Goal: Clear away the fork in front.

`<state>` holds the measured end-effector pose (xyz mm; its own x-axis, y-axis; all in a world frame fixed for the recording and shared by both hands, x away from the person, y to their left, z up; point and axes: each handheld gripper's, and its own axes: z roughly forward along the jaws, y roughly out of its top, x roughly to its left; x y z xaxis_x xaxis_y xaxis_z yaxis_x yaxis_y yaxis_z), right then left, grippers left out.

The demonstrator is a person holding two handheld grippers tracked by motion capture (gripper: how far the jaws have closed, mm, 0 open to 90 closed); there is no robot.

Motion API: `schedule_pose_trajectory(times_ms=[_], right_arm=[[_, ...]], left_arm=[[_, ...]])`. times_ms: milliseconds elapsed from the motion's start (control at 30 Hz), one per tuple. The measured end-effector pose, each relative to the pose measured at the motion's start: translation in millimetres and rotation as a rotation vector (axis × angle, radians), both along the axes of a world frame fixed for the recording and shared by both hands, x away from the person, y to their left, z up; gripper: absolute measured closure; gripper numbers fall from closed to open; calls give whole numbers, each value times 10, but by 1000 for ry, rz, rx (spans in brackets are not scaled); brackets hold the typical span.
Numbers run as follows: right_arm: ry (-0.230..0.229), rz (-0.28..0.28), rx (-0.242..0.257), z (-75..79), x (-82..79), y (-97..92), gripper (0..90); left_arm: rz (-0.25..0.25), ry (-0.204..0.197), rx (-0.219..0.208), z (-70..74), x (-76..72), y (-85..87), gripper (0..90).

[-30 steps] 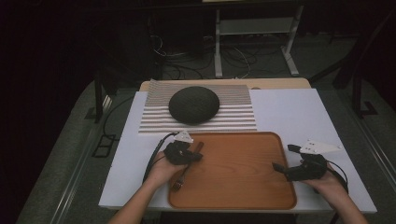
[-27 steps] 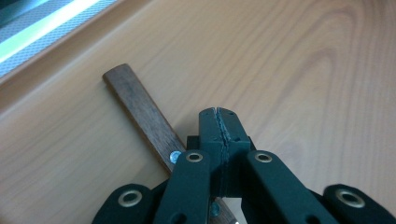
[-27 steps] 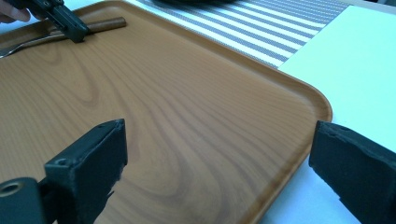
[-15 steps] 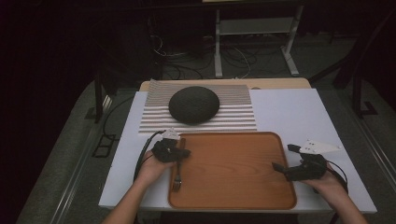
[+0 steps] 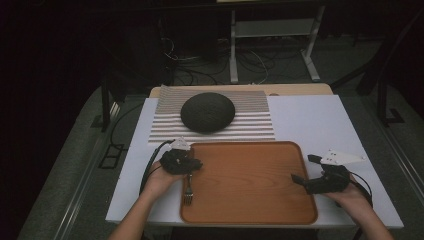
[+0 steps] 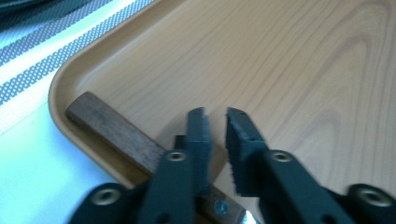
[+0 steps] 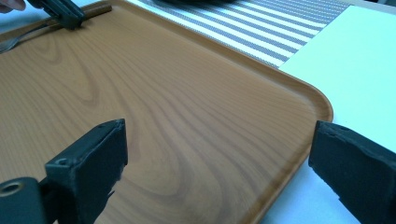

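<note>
A fork point(image 5: 188, 189) with a wooden handle point(image 6: 116, 133) lies on the wooden tray point(image 5: 250, 210), along its left rim, tines toward me. My left gripper point(image 5: 196, 164) hovers just over the handle. Its jaws have just been opening; in the left gripper view the left gripper point(image 6: 215, 116) shows a narrow gap with only tray wood in it, and the handle passes underneath. My right gripper point(image 5: 304, 169) stands wide open at the tray's right edge. In the right gripper view the right gripper point(image 7: 217, 140) has nothing between its fingers.
A dark dome-shaped bowl point(image 5: 207, 112) sits on a striped placemat point(image 5: 250, 127) behind the tray. The white tabletop point(image 5: 310, 120) stretches to the right of the mat. Cables and metal stand legs are on the floor beyond the table.
The left gripper has moved left from over the tray to its left rim. The fork it carried now lies on the tray. The right gripper has not moved.
</note>
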<state>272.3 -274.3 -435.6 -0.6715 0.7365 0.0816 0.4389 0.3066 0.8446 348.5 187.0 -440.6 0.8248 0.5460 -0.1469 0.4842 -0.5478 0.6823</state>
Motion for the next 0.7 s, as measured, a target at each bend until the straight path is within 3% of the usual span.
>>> schedule_pose_trajectory(times_ms=[133,333,433,700], right_arm=[[-1,-1,1,2,-5,-1,47],[1,-1,2,1,-2,2,47],[1,0,2,1,-9,-1,47],[-1,-1,14,16,-18,-10,47]], left_arm=[[-13,-10,-37,28,-25,-8,655],[-17,-56,-121,151,-110,23,506],[-13,-76,-142,212,-155,65,433],[49,-127,-179,309,-261,218,179]])
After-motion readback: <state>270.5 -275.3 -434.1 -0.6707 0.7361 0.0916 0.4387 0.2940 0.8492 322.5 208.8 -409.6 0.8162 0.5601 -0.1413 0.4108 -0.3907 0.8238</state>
